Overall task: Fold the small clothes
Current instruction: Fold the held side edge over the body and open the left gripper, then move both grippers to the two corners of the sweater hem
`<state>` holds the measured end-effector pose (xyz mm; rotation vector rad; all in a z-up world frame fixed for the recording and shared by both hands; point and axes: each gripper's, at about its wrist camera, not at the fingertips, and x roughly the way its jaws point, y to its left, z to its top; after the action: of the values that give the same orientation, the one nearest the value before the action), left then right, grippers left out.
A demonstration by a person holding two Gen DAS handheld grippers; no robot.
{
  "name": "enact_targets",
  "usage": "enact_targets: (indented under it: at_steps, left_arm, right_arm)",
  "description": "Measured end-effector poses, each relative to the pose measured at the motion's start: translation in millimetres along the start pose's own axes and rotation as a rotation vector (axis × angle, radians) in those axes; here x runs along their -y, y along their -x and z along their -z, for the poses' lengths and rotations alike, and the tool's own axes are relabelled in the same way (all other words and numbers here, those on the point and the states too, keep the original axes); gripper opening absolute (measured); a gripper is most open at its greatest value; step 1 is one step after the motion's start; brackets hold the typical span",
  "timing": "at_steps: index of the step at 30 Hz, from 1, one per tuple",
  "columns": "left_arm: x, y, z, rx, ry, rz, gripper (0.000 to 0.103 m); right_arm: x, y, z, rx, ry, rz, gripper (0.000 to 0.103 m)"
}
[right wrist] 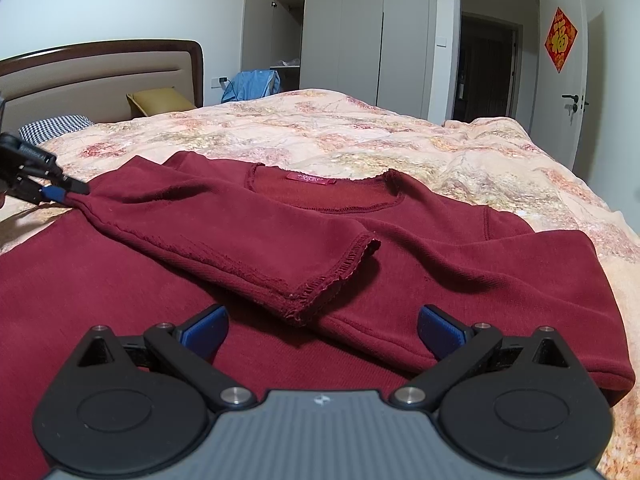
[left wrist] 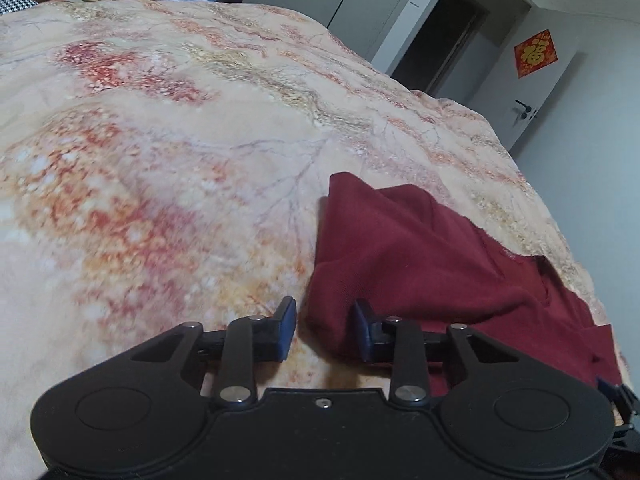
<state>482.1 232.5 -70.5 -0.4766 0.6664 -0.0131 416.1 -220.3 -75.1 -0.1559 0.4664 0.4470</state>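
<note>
A dark red long-sleeved top (right wrist: 400, 240) lies spread on the bed, neckline and label facing away. One sleeve (right wrist: 248, 248) is folded across the chest, its cuff just ahead of my right gripper (right wrist: 322, 330), which is open and empty above the lower body of the top. My left gripper (left wrist: 324, 330) is partly open with a fold of the red fabric (left wrist: 400, 256) at its right finger. In the right wrist view the left gripper (right wrist: 68, 192) sits at the top's far left edge where the folded sleeve begins; the fabric touches its tips.
The bed is covered by a peach floral duvet (left wrist: 160, 160). A headboard (right wrist: 100, 76), yellow pillow (right wrist: 160, 102) and checked pillow (right wrist: 54, 126) are at the far left. Blue cloth (right wrist: 252, 84), wardrobes (right wrist: 360, 40) and a doorway (right wrist: 488, 64) stand beyond the bed.
</note>
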Motion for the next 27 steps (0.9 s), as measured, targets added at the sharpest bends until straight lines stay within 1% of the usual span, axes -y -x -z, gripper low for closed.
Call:
enact_targets:
  at_steps: [3,6,9,11,12,14,17,18,19,20,23,27]
  left_arm:
    - [-2.6,2.1,7.1,0.029,0.029,-0.004,0.033]
    - [0.5,4.4,9.1,0.044,0.018,-0.012,0.033]
    - [2.4,10.4,8.7,0.048,0.03,-0.009,0.037]
    - [6.0,17.2,9.0,0.045,0.023,-0.011,0.05]
    - [8.8,21.8,9.4,0.047,0.012,-0.016,0.055]
    - [15.0,33.3,12.1,0.051,-0.016,-0.025,0.074]
    - [27.3,54.3,21.1,0.062,-0.07,-0.033,0.085]
    - [31.5,61.5,25.3,0.063,-0.088,-0.036,0.088]
    - [35.7,69.0,30.7,0.067,-0.107,-0.04,0.093]
    - [40.0,76.5,36.6,0.071,-0.129,-0.043,0.096]
    - [53.3,97.9,56.6,0.078,-0.203,-0.054,0.101]
    - [67.4,125.7,86.2,0.086,-0.262,-0.068,0.102]
  right_arm:
    - [-0.4,-1.4,0.2,-0.002,0.004,0.003,0.103]
    - [-1.2,-2.5,0.4,-0.005,0.009,0.005,0.103]
    - [-1.5,-2.9,0.9,-0.005,0.013,0.008,0.103]
    - [-2.0,-2.3,1.0,-0.005,0.015,0.01,0.103]
    - [-2.3,-1.8,0.8,-0.005,0.017,0.012,0.103]
    - [-2.7,2.1,-0.5,-0.001,0.019,0.015,0.103]
    - [-2.1,15.5,-1.2,-0.008,0.016,0.019,0.103]
    - [-2.8,22.4,-0.3,-0.01,0.017,0.019,0.103]
    - [-3.9,30.7,1.4,-0.01,0.023,0.016,0.103]
    - [-5.1,39.8,3.7,-0.01,0.032,0.011,0.103]
    - [-11.5,68.6,12.9,-0.014,0.083,0.007,0.103]
    - [-21.4,106.8,30.2,-0.018,0.139,0.039,0.103]
